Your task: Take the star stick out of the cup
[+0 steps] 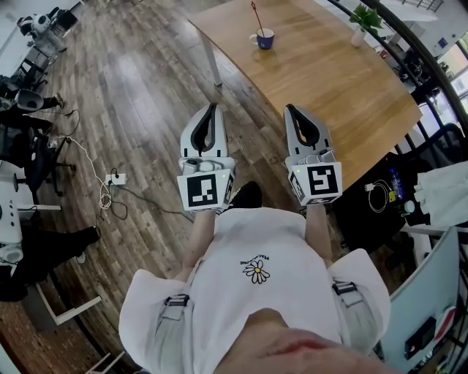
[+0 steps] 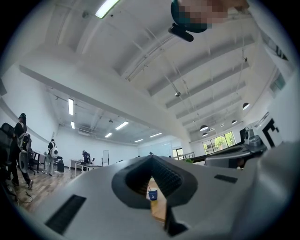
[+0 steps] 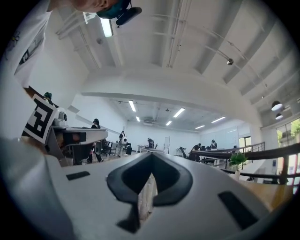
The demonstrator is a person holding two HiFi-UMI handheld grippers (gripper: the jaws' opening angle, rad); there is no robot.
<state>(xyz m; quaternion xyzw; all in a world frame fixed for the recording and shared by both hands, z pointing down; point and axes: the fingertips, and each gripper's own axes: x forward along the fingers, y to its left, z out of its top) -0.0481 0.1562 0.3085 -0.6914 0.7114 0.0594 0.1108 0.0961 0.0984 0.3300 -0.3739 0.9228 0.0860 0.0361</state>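
A blue cup (image 1: 265,38) stands near the far end of the wooden table (image 1: 336,88), with a thin red star stick (image 1: 256,16) upright in it. Both grippers are held low in front of the person, well short of the cup. My left gripper (image 1: 213,107) is over the wooden floor, left of the table, its jaws shut on nothing. My right gripper (image 1: 290,107) is over the table's near corner, also shut and empty. The left gripper view catches the cup (image 2: 153,193) small and far off through the closed jaw loop (image 2: 151,157). In the right gripper view (image 3: 152,154) the cup is out of sight.
A small potted plant (image 1: 363,20) stands at the table's far right edge. A power strip and cable (image 1: 115,178) lie on the floor at left, near office chairs and equipment (image 1: 22,102). A black chair with a cable (image 1: 380,196) sits at right, by a railing.
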